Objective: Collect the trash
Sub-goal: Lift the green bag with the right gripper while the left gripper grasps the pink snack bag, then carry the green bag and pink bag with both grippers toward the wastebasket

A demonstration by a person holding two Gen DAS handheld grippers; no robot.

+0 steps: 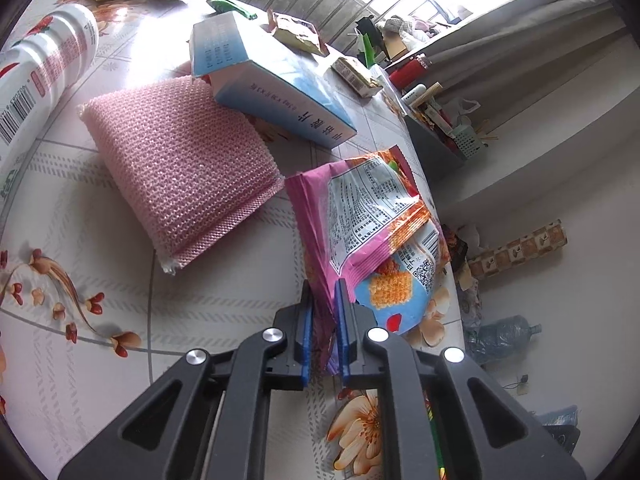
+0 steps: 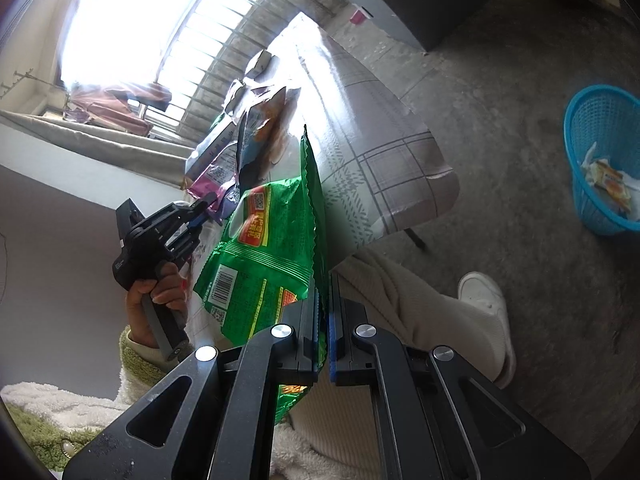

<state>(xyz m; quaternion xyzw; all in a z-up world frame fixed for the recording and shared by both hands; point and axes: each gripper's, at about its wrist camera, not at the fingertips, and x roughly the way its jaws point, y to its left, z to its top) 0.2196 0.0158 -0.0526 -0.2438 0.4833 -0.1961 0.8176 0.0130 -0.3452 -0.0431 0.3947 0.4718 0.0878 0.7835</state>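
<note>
Daylight from a barred window floods a cluttered room where a floral-clothed bench (image 1: pixel 100 360) carries the litter of a snack session. At the bench's near edge the left tool (image 1: pixel 324 312) is pinched narrow on the bottom corner of a pink wrapper (image 1: pixel 360 216), a grip low enough, it seems, to lift the packet clear. The right tool (image 2: pixel 325 312) is clamped on the edge of a green wrapper (image 2: pixel 272 248), which hangs off the bench over the person's lap, probably bound for the blue basket (image 2: pixel 580 128) on the floor at three o'clock in the right wrist view; that basket already holds at least one scrap. Counted: two tools, two wrappers gripped, one pink sponge (image 1: pixel 180 168), one blue box (image 1: pixel 276 92), one bottle (image 1: pixel 44 76) at ten o'clock, and about four small packets toward twelve.
</note>
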